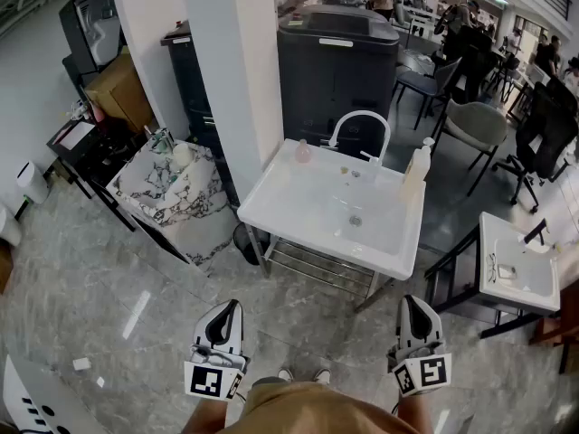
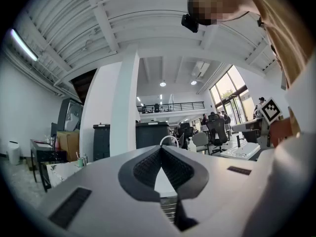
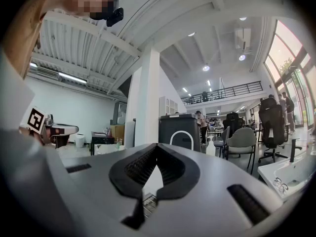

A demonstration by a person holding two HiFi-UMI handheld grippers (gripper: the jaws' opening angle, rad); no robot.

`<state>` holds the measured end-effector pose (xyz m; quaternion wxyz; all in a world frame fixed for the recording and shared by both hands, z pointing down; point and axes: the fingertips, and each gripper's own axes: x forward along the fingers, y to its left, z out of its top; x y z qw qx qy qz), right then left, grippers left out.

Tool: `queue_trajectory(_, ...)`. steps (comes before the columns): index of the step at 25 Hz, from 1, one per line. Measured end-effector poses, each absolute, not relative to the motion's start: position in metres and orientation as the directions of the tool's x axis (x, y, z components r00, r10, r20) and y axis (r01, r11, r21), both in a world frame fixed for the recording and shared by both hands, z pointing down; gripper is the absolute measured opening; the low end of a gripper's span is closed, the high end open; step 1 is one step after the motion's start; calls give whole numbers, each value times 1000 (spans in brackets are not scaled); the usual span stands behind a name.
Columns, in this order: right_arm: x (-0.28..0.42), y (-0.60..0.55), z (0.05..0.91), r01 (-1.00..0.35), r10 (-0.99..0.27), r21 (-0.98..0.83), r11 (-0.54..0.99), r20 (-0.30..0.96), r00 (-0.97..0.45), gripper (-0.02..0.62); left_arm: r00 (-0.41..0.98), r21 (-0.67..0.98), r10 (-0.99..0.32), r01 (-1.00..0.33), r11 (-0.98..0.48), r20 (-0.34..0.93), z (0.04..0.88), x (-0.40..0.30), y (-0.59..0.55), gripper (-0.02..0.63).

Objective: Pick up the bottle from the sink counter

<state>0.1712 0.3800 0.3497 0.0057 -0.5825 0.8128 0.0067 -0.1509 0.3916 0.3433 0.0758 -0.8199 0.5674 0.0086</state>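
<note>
A white pump bottle (image 1: 418, 165) stands upright on the back right corner of the white sink counter (image 1: 298, 208), right of the curved white faucet (image 1: 358, 127). Both grippers hang low in the head view, well short of the counter's front edge. My left gripper (image 1: 227, 309) is shut with nothing in it, and so is my right gripper (image 1: 411, 302). In the left gripper view the jaws (image 2: 160, 147) meet at the tips, with the bottle (image 2: 191, 144) small and far off. In the right gripper view the closed tips (image 3: 157, 144) sit left of the distant bottle (image 3: 210, 147).
A small pink object (image 1: 303, 152) sits on the counter's back left. A white pillar (image 1: 237, 61) and a dark cabinet (image 1: 336, 61) stand behind the sink. A marble-topped table (image 1: 172, 193) is at the left, a second white sink (image 1: 517, 269) and chairs (image 1: 475, 127) at the right.
</note>
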Motion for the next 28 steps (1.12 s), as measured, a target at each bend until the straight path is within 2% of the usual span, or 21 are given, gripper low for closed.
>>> queue_trajectory(10,177,377,353,-933,-935,-53,355,-36,-354,0,362,-115,-928,-929,-352,-92,346,-141,387,2)
queue_trajectory(28,204,358,364,-901,-901,-33,433,-8,-433,0,328,-108,-940,-942,-318,-96,350,-92,379,2)
